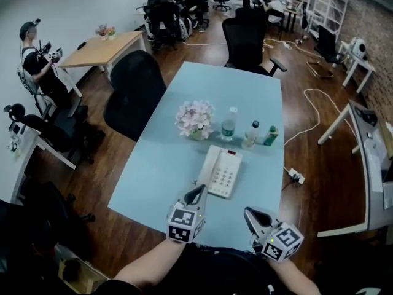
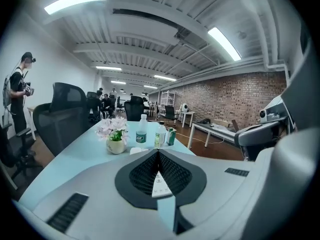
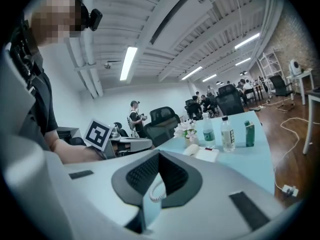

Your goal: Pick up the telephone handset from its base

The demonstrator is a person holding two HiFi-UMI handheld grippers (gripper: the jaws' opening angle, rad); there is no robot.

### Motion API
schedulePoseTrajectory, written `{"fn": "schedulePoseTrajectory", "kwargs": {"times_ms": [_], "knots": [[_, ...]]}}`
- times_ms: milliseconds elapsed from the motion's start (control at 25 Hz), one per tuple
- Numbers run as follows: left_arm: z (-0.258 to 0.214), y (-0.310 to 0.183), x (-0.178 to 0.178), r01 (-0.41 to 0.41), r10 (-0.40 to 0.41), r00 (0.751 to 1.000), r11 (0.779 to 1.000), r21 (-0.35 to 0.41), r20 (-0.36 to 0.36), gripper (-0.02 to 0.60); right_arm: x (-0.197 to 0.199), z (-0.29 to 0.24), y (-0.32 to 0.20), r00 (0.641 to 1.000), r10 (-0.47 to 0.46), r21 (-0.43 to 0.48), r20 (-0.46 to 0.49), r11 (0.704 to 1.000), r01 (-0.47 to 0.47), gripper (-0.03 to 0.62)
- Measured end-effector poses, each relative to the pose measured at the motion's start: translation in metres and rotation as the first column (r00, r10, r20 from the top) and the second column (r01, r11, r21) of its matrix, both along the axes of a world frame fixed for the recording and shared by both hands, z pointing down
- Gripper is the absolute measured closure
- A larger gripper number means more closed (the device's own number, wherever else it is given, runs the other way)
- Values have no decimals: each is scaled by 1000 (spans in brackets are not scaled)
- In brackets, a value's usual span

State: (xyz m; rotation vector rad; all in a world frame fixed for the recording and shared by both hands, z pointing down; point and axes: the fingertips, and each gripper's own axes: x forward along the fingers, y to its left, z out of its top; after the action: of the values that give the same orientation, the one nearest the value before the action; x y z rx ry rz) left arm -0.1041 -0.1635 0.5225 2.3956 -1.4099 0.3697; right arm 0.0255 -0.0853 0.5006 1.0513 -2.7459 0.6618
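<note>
A white telephone base (image 1: 226, 174) lies on the light blue table (image 1: 166, 165), with its handset (image 1: 206, 167) resting along its left side. My left gripper (image 1: 196, 191) hovers just in front of the phone's near left corner, jaws shut and empty. In the left gripper view the left gripper (image 2: 158, 152) points at the phone, whose keypad (image 2: 160, 184) shows below the closed tips. My right gripper (image 1: 250, 214) sits to the right, near the table's front edge, also shut and empty. In the right gripper view the right gripper (image 3: 159, 155) has the telephone (image 3: 204, 154) ahead and the coiled cord (image 3: 156, 190) under its tips.
Behind the phone stand a flower pot (image 1: 195, 121), two clear bottles (image 1: 229, 125) (image 1: 250, 134) and a green carton (image 1: 271, 135). Black office chairs (image 1: 136, 91) (image 1: 245, 42) flank the table's left and far end. A person (image 1: 37, 60) stands at the left. A power strip (image 1: 296, 177) lies on the floor.
</note>
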Motion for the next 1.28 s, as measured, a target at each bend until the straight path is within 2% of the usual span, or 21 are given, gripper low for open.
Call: {"fn": "schedulePoseTrajectory", "kwargs": {"times_ms": [160,440,480,520,560,680,880,960,1040,1280], "knots": [[10,-26,-6,-23,23,1000,1000,-20,5,581,-10,4,-16,999,39,-14,-11,999,-39,580],[47,-77,-18,-7,14,997,995,-96,72,580,-15,12,-37,998,63,-37,-23,997,-64,580],[53,-87,-17,-2,10,997,994,-105,73,557,-15,13,-41,998,61,-39,-27,997,-62,580],[59,-97,-15,3,6,997,993,-118,76,479,-15,14,-43,998,60,-45,-28,997,-61,580],[65,-106,-14,10,1,997,991,-132,80,451,-16,14,-44,998,58,-53,-27,997,-59,580],[83,-130,-8,25,-8,995,986,-165,102,444,-19,18,-47,998,45,-72,-32,996,-47,580],[118,-172,5,39,-3,989,970,-238,151,328,-20,24,-65,999,37,-84,-20,996,-38,581],[129,-175,10,41,-1,990,960,-277,144,324,-22,27,-67,999,29,-97,-21,995,-30,580],[134,-181,15,34,10,988,958,-285,152,324,-25,30,-71,999,14,-104,-30,994,-17,580],[158,-190,26,30,44,975,945,-324,219,324,-27,31,-82,1000,15,-115,3,993,-15,580]]}}
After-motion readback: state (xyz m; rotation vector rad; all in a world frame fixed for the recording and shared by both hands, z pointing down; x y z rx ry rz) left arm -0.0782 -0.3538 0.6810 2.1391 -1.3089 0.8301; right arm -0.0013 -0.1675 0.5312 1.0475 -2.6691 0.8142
